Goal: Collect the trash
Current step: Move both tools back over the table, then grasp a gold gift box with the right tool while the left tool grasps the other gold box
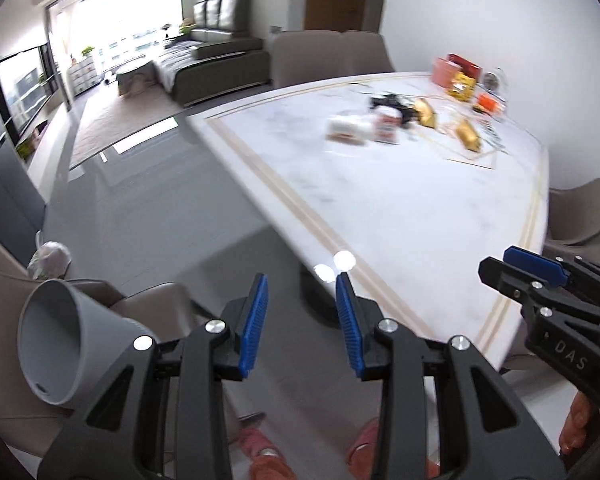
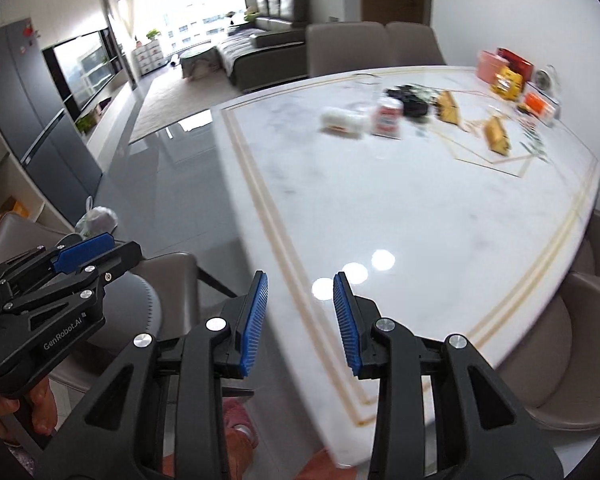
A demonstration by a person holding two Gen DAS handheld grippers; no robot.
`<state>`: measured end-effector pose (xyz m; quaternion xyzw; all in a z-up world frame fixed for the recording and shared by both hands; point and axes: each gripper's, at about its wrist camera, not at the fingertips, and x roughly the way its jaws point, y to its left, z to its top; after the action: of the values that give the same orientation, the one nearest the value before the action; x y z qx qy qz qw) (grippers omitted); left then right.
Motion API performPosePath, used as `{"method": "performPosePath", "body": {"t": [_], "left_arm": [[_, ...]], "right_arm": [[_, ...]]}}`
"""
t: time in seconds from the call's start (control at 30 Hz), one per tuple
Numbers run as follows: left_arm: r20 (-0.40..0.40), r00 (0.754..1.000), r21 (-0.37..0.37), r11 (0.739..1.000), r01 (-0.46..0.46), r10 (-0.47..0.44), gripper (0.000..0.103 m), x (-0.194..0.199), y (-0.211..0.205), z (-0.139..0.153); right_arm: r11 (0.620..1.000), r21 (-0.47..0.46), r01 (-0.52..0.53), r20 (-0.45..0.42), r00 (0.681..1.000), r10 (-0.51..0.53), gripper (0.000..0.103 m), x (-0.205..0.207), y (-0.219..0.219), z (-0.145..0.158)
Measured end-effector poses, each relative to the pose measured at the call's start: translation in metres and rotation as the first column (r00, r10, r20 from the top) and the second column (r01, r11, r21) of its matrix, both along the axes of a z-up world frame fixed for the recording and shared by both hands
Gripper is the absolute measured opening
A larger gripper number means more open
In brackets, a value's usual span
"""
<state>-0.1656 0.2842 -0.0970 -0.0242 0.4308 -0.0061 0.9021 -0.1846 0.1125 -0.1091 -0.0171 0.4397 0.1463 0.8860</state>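
A person stands at the near corner of a big white marble counter (image 1: 399, 200) and holds a gripper in each hand. The left gripper (image 1: 301, 320) has its blue pads a little apart, with nothing between them. The right gripper (image 2: 301, 320) is the same: its pads stand a little apart and hold nothing. Both point down past the counter edge toward the grey floor.

The trash sits far across the counter, well apart from both grippers. A white roll (image 2: 343, 122) lies on its side just beside a red and white can (image 2: 387, 118). Behind them is a black bundle (image 2: 407, 100), too blurry to name. Yellow packets (image 2: 495, 134) and red boxes (image 2: 511, 64) lie farther back.

A grey bin (image 1: 60, 344) stands low by the left gripper, its open mouth showing. A tied plastic bag (image 2: 96, 220) rests on the floor near a brown chair (image 2: 559, 340)
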Motion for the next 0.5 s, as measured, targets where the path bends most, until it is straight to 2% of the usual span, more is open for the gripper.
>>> {"method": "performPosePath", "body": {"t": [0.23,0.37,0.5], "left_arm": [[-0.01,0.999,-0.046,0.998,0.052,-0.053,0.036,0.027,-0.127,-0.013],[-0.024,0.993,-0.028,0.993,0.116,-0.116,0.036,0.042,-0.177,-0.015],[-0.03,0.989,-0.02,0.989,0.143,-0.144,0.036,0.068,-0.202,-0.016]], "right_arm": [[0.998,-0.037,0.052,0.009,0.999,-0.051,0.033,0.02,-0.124,0.0],[0.993,-0.022,0.117,-0.007,0.993,-0.117,0.033,0.028,-0.178,-0.002],[0.986,-0.008,0.165,-0.025,0.986,-0.165,0.033,0.046,-0.217,-0.01]]}}
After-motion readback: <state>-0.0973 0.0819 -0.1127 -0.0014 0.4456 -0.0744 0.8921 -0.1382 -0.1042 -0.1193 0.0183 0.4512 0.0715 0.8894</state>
